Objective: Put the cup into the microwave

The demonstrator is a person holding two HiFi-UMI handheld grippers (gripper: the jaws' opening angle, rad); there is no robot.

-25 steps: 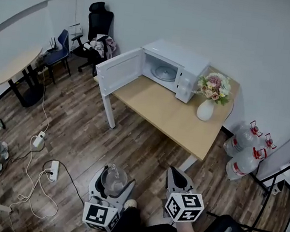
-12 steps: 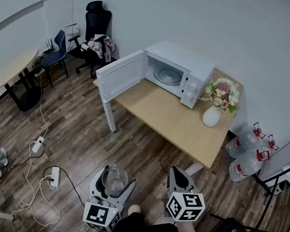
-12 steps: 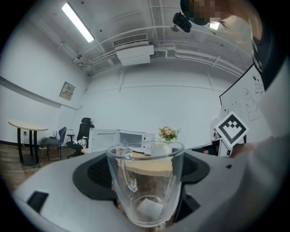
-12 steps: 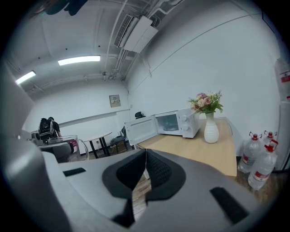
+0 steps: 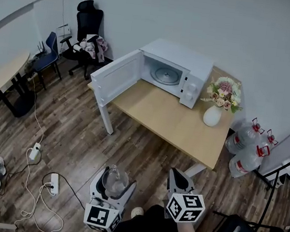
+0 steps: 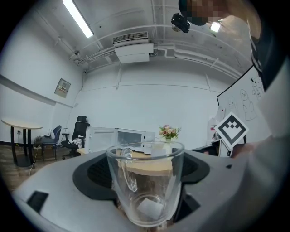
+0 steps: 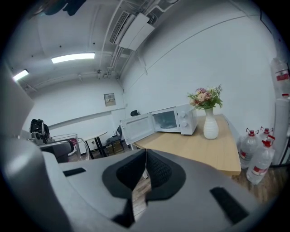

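One clear glass handled cup point(image 6: 145, 181) clamped in left gripper point(image 5: 112, 182); right gripper point(image 5: 175, 175) jaws together, empty; one white microwave point(image 5: 180, 59), door open

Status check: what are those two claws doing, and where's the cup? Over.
Left gripper shut on cup. Right gripper shut, empty. Microwave on table ahead, door open. Nothing seen in the way.
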